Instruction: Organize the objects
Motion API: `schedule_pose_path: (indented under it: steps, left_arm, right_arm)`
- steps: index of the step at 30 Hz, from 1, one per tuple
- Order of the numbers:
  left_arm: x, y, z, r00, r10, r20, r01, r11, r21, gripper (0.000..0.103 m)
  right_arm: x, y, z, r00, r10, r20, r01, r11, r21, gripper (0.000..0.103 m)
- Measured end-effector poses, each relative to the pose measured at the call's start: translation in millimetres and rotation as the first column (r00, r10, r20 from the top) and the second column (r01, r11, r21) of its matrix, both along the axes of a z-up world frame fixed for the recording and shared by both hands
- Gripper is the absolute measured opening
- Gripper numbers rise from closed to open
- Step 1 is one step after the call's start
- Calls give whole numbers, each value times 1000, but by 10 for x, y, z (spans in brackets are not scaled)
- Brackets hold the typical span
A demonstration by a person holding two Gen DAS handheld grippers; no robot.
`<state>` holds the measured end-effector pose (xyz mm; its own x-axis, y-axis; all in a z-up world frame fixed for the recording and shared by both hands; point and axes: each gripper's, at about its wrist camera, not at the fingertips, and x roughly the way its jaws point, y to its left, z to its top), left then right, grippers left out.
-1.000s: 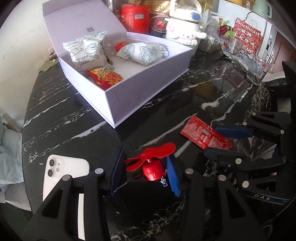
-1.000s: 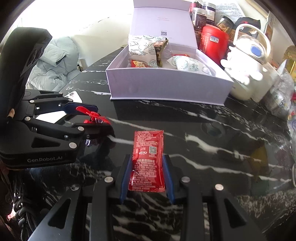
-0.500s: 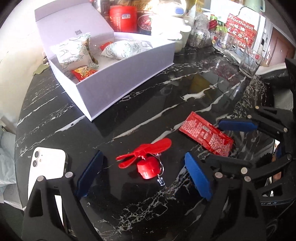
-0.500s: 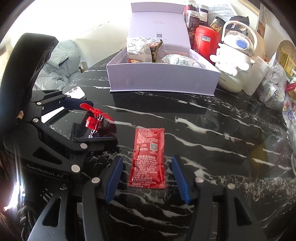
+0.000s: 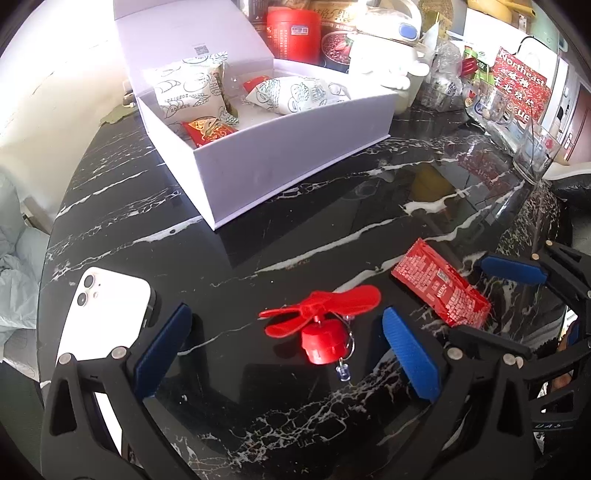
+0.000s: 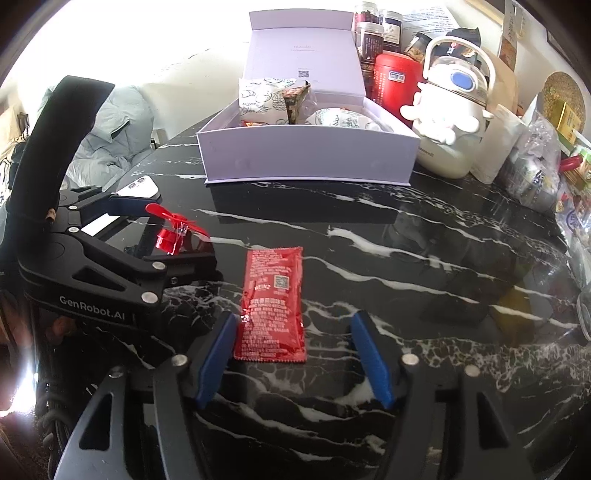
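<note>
A small red fan keychain [image 5: 325, 325] lies on the black marble table between the open jaws of my left gripper [image 5: 288, 343]; it also shows in the right wrist view [image 6: 173, 232]. A red Heinz ketchup packet [image 6: 273, 302] lies flat between the open jaws of my right gripper [image 6: 291, 354], touching neither pad clearly; it also shows in the left wrist view [image 5: 439, 288]. An open lavender box [image 5: 280, 147] holding snack packets stands farther back, and shows in the right wrist view [image 6: 306, 151] too.
A white phone [image 5: 103, 314] lies by my left gripper's left finger. A red canister [image 5: 293, 33], a white character kettle [image 6: 450, 122], jars, bags and a glass [image 5: 535, 151] crowd the table's back and right edges.
Both grippers have opened wide, letting go of the fan keychain and the ketchup packet, which now lie on the table. Both grippers have pulled back a little.
</note>
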<state>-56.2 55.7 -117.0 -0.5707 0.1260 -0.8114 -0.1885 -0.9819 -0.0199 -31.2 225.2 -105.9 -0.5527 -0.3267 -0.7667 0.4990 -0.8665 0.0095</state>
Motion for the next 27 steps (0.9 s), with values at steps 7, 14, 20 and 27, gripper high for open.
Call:
schedule_pose_path:
  steps: [7,14,20,27]
  left_arm:
    - [48,-67,-16,992,126,3,-126,992,-7,103]
    - [178,-1,35,998,63,-24,-63,998,-6,65]
    - [227,164,70,999,-10,-38,9,1000,-14,22]
    - [260,20,105,1000,7,-10,-7,998,57,21]
  right_arm:
    - [24,29,8,1000,-5,-10,5,1000,-13,68]
    - [26,33,32,1000,1,-8,-1,1000,-12,41]
    - [20,99,74,1000,2,27,0,997,-80,15]
    - [14,130,132,999,-16,36,20,993,-120,11]
